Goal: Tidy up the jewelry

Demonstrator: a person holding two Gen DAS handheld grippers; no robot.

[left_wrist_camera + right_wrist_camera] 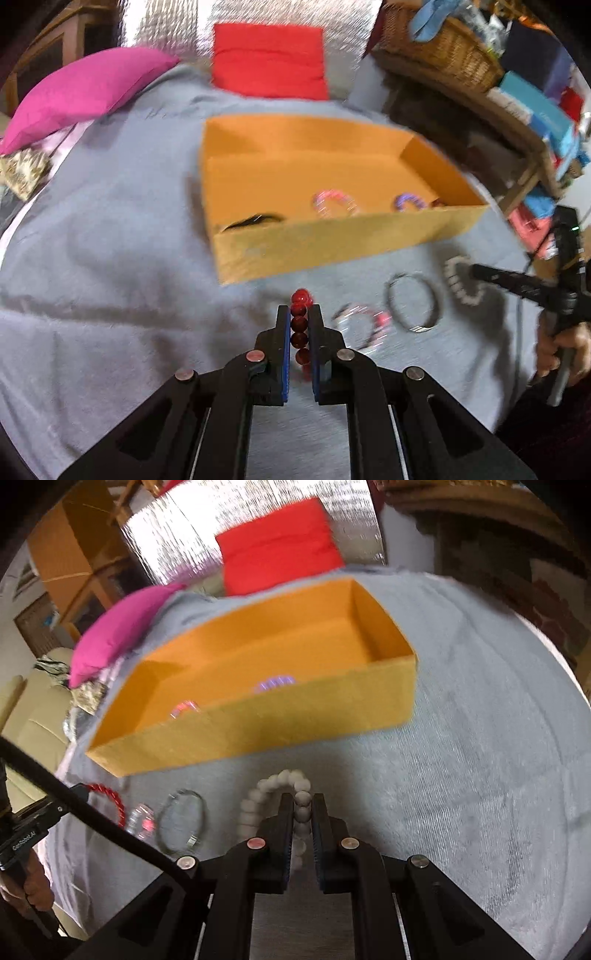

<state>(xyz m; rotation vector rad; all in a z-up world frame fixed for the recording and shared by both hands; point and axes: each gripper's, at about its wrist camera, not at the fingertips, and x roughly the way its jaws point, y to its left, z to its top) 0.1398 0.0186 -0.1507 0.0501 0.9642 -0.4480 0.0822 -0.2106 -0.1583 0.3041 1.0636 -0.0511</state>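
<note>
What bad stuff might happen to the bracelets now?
1. The left gripper pinches the red bead bracelet by only a few beads, so it may slip out.
2. The right gripper holds the white bead bracelet the same way.
3. Either might bump the orange box wall and fall outside.

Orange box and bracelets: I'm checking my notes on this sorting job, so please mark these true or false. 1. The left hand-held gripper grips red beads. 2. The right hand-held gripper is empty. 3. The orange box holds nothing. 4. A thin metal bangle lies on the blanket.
1. True: the left hand-held gripper is shut on the red bead bracelet.
2. False: the right hand-held gripper is shut on the white bead bracelet.
3. False: the orange box already holds bracelets.
4. True: the metal bangle lies on the grey blanket.
</note>
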